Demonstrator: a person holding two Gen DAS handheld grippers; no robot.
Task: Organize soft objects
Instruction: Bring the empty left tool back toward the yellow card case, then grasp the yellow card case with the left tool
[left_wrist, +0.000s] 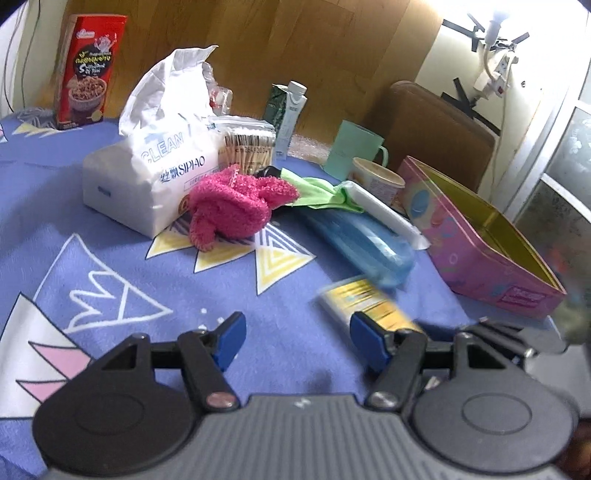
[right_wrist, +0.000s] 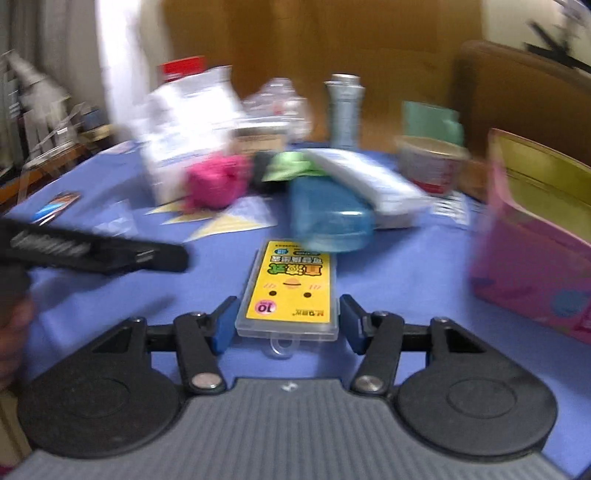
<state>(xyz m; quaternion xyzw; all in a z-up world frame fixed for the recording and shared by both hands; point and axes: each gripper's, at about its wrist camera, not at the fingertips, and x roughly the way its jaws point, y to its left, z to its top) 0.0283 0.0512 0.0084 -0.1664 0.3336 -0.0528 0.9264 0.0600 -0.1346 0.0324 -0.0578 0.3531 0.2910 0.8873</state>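
2 open-jawed grippers (left_wrist: 297, 341) (right_wrist: 287, 319), pink cloth (left_wrist: 236, 205)

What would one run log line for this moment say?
left gripper: open, empty | right gripper: open around yellow case | pink cloth: untouched

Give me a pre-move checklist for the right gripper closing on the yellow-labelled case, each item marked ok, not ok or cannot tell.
1. Yellow-labelled case lies between the right gripper's fingers: ok.
2. Pads pressing on the case: not ok, a gap shows on each side.
3. Case clear of the blue case: cannot tell, the far end meets it in a blurred picture.
4. Left gripper free of anything: ok, jaws open over bare tablecloth.
5. Pink tin open to receive items: ok, no lid on it.
6. Pink fuzzy cloth reachable: ok, lying uncovered against the tissue pack.
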